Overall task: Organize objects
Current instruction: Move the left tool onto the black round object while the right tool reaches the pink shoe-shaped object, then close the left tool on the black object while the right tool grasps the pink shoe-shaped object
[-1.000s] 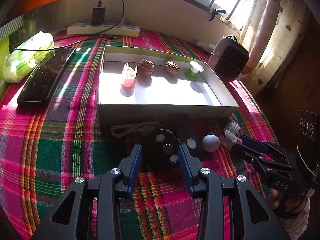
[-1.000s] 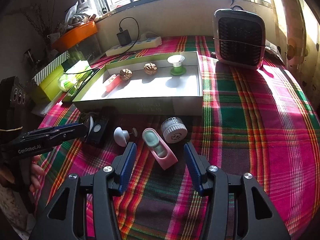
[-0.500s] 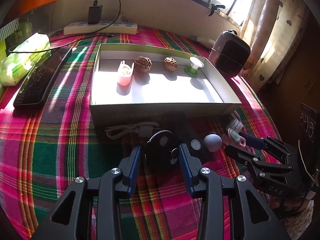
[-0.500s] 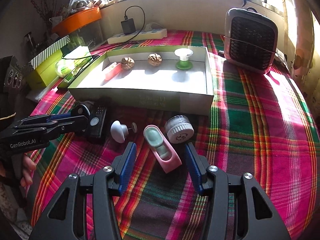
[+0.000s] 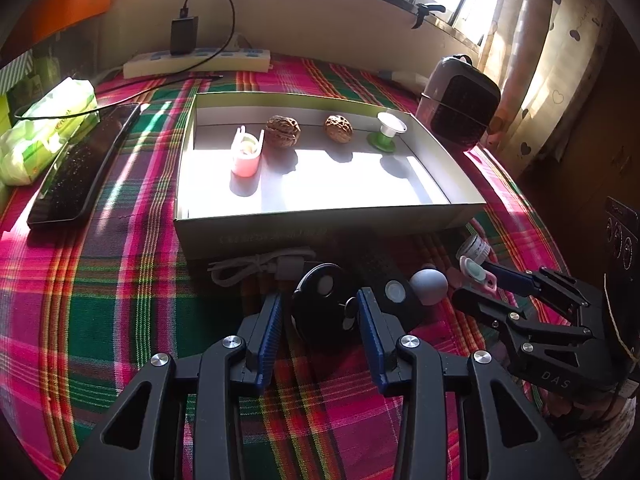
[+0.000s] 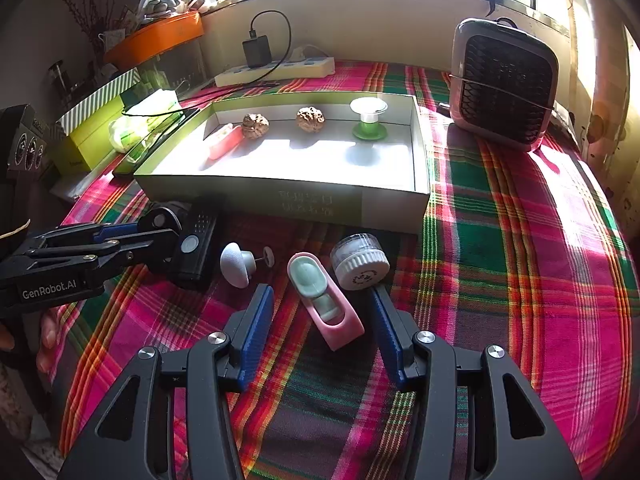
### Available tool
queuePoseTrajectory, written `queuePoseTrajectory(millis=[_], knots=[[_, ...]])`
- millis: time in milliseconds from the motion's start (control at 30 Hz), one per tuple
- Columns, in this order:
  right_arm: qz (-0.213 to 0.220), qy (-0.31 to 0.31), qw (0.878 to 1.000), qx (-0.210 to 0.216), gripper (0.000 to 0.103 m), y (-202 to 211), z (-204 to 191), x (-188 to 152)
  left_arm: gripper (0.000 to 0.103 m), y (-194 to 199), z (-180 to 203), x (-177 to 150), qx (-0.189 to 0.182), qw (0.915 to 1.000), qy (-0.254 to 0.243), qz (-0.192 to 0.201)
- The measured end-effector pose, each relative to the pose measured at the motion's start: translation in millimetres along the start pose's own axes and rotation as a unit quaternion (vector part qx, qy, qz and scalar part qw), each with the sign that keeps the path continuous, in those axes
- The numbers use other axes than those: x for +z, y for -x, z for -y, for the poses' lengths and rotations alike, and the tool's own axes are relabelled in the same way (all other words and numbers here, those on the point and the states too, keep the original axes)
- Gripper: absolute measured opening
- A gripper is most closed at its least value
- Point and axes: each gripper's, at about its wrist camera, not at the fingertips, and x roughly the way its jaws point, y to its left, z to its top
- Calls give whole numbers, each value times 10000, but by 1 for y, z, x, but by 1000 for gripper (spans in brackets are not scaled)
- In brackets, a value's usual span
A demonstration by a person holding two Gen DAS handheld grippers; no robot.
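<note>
Left gripper (image 5: 318, 312) has advanced: fingers apart, now flanking black round remote (image 5: 326, 304) on desk. Right gripper (image 6: 320, 316) fingers apart, pink holder (image 6: 326, 306) between them, untouched.

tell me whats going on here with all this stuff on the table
A person holds a tool in each hand, tidying small items into the shallow box, which holds two walnuts, a pink holder and a green-based spool. The left tool is open around the round black device in front of the box. The right tool is open around the pink clipper-like item, beside the white-capped jar. Nothing is lifted yet.
</note>
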Motion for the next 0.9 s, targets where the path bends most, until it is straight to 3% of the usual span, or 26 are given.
queuePoseTrajectory(millis=[133, 633, 900], knots=[[3, -11, 10000, -17, 44, 1, 0, 0, 28, 0, -3, 0, 41, 10000, 34, 2], [8, -36, 10000, -73, 20, 2, 2, -1, 28, 1, -5, 0, -1, 10000, 66, 7], [10, -47, 10000, -73, 18, 2, 1, -1, 28, 1, -6, -1, -10, 10000, 71, 17]])
